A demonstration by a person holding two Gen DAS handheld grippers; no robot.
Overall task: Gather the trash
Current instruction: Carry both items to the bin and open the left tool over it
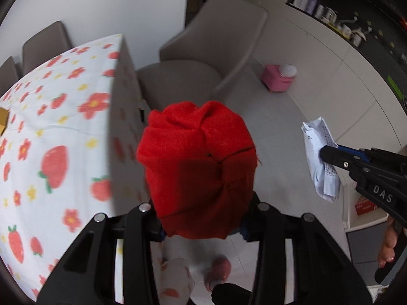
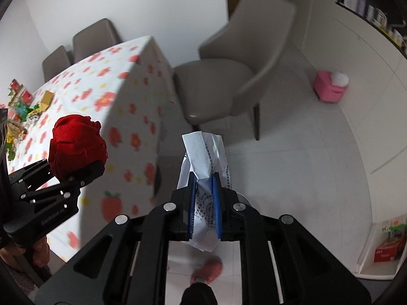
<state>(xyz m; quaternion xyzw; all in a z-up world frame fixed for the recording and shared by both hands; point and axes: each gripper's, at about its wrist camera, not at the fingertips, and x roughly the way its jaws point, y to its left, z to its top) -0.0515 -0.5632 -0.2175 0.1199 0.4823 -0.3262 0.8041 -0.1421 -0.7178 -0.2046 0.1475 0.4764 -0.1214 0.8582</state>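
My left gripper [image 1: 201, 226] is shut on a crumpled red cloth [image 1: 197, 167] and holds it in the air beside the table; the cloth hides its fingertips. It also shows at the left of the right wrist view [image 2: 76, 169] with the red cloth [image 2: 76, 143]. My right gripper [image 2: 204, 203] is shut on a crumpled white printed paper [image 2: 203, 157], held above the floor. It shows at the right of the left wrist view [image 1: 330, 156] with the paper [image 1: 320, 157]. A pink bin [image 1: 278, 77] [image 2: 329, 86] stands on the floor by the far wall.
A table with a strawberry-and-flower cloth [image 1: 51, 132] [image 2: 122, 96] is on my left, with several wrappers and small boxes [image 2: 23, 106] on it. A grey chair [image 1: 203, 71] [image 2: 229, 76] stands ahead. A low shelf [image 2: 381, 249] is at right. The person's pink slipper [image 2: 207, 270] is below.
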